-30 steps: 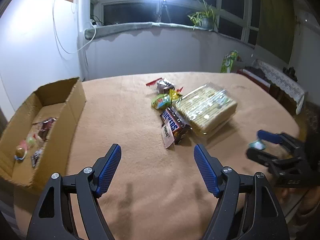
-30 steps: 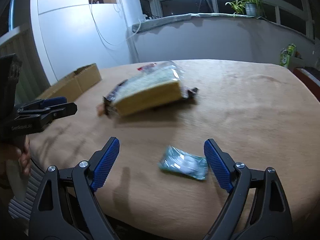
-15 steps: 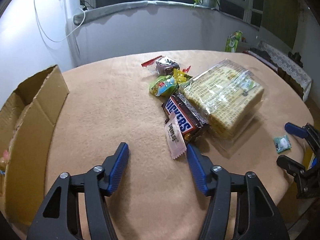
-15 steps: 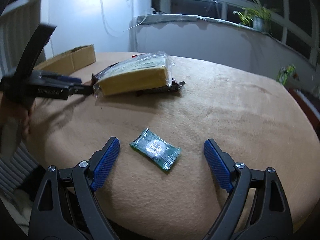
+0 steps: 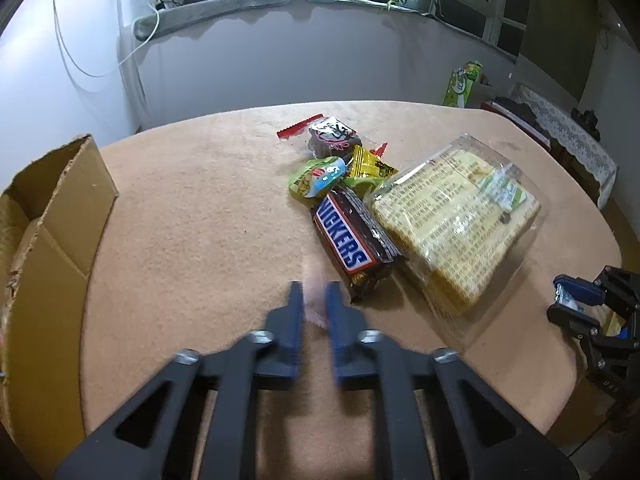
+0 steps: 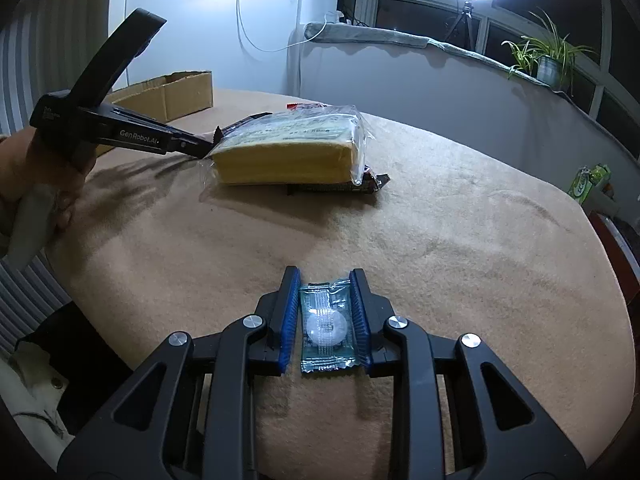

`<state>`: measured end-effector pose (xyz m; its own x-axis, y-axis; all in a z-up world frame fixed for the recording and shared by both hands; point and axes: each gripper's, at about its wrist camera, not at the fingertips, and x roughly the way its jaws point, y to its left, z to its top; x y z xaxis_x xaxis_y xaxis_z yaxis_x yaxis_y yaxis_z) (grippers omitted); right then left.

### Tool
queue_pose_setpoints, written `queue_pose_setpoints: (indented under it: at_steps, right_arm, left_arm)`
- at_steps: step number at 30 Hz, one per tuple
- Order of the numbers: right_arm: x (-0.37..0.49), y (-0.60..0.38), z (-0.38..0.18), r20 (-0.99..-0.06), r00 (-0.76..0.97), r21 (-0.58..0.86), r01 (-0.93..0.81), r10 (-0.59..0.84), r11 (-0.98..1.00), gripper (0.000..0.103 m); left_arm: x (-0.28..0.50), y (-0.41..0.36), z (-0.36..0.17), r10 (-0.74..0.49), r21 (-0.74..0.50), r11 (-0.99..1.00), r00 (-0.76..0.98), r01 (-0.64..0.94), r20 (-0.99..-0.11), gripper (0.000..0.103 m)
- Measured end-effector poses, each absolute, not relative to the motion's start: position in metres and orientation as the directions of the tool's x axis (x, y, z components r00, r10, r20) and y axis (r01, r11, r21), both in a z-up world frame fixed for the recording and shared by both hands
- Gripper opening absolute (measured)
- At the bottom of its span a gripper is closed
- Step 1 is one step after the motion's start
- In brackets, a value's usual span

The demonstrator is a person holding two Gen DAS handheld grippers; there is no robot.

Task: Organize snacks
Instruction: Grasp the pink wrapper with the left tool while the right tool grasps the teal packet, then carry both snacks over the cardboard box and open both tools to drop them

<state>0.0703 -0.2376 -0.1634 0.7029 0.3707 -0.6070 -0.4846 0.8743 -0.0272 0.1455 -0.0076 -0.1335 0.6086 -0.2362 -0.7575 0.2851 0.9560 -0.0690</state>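
Observation:
My left gripper (image 5: 314, 294) is shut on a small pale pink packet (image 5: 314, 298) that lies on the table beside a Snickers bar (image 5: 350, 238). Beyond it lie a big clear pack of yellow crackers (image 5: 452, 220), a green packet (image 5: 316, 178), a yellow packet (image 5: 370, 166) and a dark wrapped cake (image 5: 332, 138). My right gripper (image 6: 325, 284) is shut on a small teal candy packet (image 6: 326, 320) near the table's front edge. It also shows at the right of the left wrist view (image 5: 576, 300). The cracker pack (image 6: 286, 150) lies further back.
An open cardboard box (image 5: 44, 232) stands at the table's left edge, also seen far left in the right wrist view (image 6: 168, 94). A green carton (image 5: 464, 84) stands off the table beyond it. The table edge curves close on the right.
Both grippers have closed: the left moved forward and down onto the pink packet, the right closed onto the teal candy packet.

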Motion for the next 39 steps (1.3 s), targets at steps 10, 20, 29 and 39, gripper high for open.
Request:
queue_pose_setpoints:
  at_steps: [10,20,29,39]
  right_arm:
    - [0.072,-0.256,-0.151,-0.549,0.711,0.153,-0.431,0.439,0.889,0.026]
    - [0.062,-0.259,-0.129,-0.5,0.745,0.202,-0.397,0.443,0.895,0.026]
    - [0.044,-0.242,-0.102,-0.463,0.77,0.16,-0.414,0.438,0.896,0.026]
    - [0.027,-0.209,-0.076,-0.432,0.781,0.102,-0.454,0.451,0.885,0.026]
  left_arm:
    - [0.13,0.011,-0.126,-0.322,-0.193,0.944,0.623,0.267,-0.713,0.004]
    - [0.08,0.019,-0.09,-0.292,-0.157,0.955,0.705,0.252,-0.646,0.004]
    - [0.048,0.029,-0.068,-0.282,-0.14,0.959,0.757,0.248,-0.589,0.004]
    - [0.011,0.045,-0.039,-0.213,-0.071,0.976,0.829,0.207,-0.517,0.004]
